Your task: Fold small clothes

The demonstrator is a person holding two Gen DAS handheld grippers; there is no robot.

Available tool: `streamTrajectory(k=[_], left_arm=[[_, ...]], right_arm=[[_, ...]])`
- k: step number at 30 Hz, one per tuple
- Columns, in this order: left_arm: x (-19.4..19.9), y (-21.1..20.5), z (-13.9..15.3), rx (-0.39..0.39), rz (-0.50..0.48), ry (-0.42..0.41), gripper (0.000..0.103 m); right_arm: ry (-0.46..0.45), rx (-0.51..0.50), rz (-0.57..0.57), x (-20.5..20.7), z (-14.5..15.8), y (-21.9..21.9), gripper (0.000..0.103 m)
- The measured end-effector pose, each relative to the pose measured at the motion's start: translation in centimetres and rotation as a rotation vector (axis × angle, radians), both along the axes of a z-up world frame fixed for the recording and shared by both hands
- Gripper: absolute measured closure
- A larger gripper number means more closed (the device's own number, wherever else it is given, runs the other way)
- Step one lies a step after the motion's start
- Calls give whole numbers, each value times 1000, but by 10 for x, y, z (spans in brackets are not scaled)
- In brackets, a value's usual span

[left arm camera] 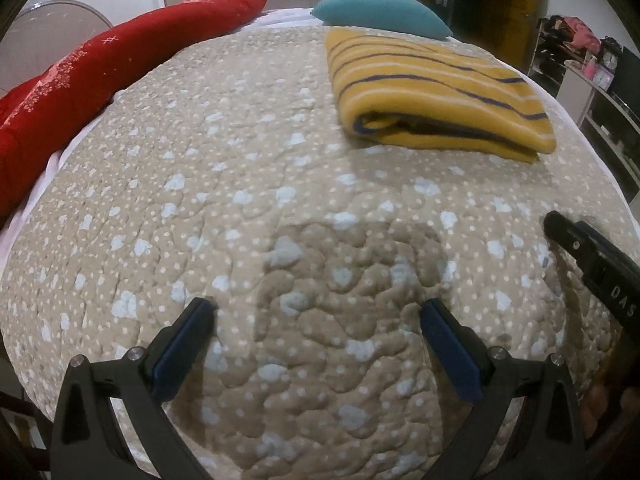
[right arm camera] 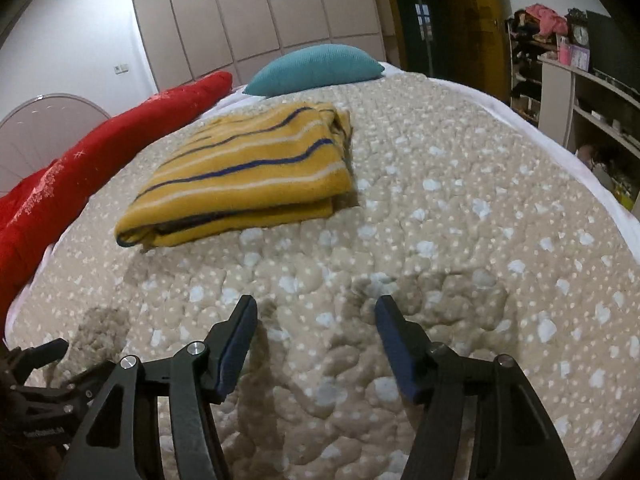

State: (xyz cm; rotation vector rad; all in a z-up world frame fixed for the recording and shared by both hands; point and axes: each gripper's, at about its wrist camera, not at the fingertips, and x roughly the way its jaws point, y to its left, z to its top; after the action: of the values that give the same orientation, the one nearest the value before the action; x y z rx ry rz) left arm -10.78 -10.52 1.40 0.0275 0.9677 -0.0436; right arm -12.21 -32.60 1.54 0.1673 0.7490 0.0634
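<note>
While folded, striped garment [left arm camera: 436, 92] on quilt [left arm camera: 240, 200]

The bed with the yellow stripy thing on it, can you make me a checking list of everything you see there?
Surface: bed quilt, beige with pale dots, puckered.
Job's things: yellow striped garment, lying folded, near the teal pillow.
Clutter: red bolster along the bed's left edge.
Grippers: left gripper open and empty; right gripper open and empty; both above bare quilt, apart from the garment.
Cables: nothing seen.
Surroundings: wardrobe doors behind the bed; shelves crowded with small items on the right.
</note>
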Motion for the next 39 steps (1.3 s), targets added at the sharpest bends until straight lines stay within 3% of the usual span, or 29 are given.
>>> streamTrajectory(k=[5,17,39], left_arm=[[1,0,-2,-12,-3,10,0],[4,3,-1,-9,-7,14,0],[-5,-1,-1,3,7,-19,0]], right_arm=[[-23,-84,5,-3,-5,15,30],[-35,-157,-5,-5,-8,27,24],[-93,-195,-19,-14,-15,33,20]])
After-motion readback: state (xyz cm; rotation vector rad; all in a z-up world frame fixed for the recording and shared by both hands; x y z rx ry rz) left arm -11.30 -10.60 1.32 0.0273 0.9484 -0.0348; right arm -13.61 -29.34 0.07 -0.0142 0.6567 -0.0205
